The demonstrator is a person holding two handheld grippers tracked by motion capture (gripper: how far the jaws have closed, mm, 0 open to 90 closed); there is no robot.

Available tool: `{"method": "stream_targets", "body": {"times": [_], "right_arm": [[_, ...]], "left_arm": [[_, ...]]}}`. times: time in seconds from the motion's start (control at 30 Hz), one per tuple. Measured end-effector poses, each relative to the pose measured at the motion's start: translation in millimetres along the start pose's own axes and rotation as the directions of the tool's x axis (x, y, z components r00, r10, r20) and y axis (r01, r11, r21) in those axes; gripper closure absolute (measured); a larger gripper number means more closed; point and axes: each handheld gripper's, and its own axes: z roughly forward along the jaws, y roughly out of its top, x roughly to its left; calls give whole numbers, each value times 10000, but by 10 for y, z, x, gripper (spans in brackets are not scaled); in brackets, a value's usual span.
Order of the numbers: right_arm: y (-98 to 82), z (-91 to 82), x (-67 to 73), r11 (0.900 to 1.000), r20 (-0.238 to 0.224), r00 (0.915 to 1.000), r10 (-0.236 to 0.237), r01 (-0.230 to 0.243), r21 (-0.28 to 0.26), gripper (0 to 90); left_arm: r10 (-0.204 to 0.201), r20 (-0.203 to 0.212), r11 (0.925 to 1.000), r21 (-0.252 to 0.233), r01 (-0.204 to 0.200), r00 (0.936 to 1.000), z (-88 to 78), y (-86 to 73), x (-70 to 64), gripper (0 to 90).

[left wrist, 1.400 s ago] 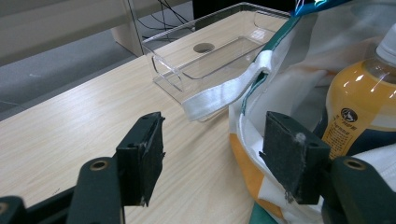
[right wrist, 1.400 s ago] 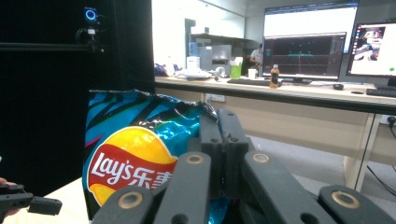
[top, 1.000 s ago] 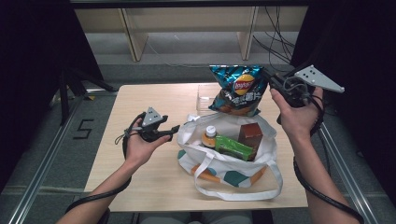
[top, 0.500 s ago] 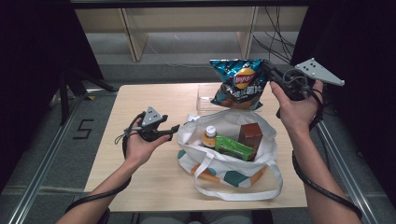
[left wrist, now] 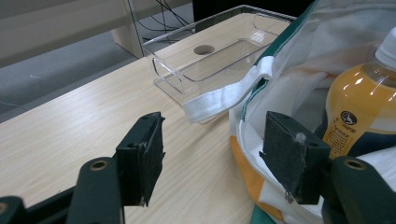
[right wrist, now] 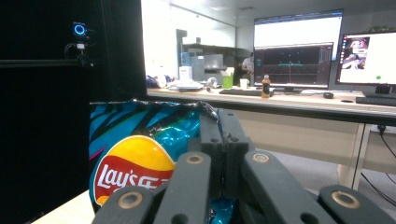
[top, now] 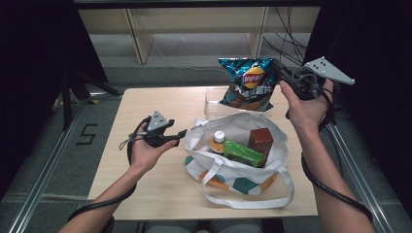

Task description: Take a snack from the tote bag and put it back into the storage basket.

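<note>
A blue crisp bag (top: 246,82) hangs in the air above the table's far right side, and my right gripper (top: 278,67) is shut on its top corner; in the right gripper view the bag (right wrist: 140,158) shows just behind the shut jaws. A white tote bag (top: 240,162) lies open on the table with an orange drink bottle (top: 218,143), a green packet (top: 243,153) and a brown carton (top: 260,139) inside. My left gripper (top: 180,133) stands open beside the tote's left rim (left wrist: 233,93), nothing pinched between its pads (left wrist: 142,158).
A clear plastic tray (left wrist: 205,60) sits on the wooden table (top: 145,184) behind the tote, under the hanging crisp bag. Wooden shelving (top: 194,24) stands beyond the table's far edge. A desk with monitors (right wrist: 299,51) shows in the right gripper view.
My right gripper has lifted the crisp bag a little higher above the table. The left hand has stayed in place by the tote.
</note>
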Motion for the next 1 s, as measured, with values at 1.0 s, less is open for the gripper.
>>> {"method": "stream_targets", "body": {"times": [1.0], "right_arm": [[-76, 289, -109, 9996, 304, 9993, 205, -211, 211, 900]], "left_arm": [[40, 22, 10000, -12, -40, 10000, 5, -6, 15, 374]]}}
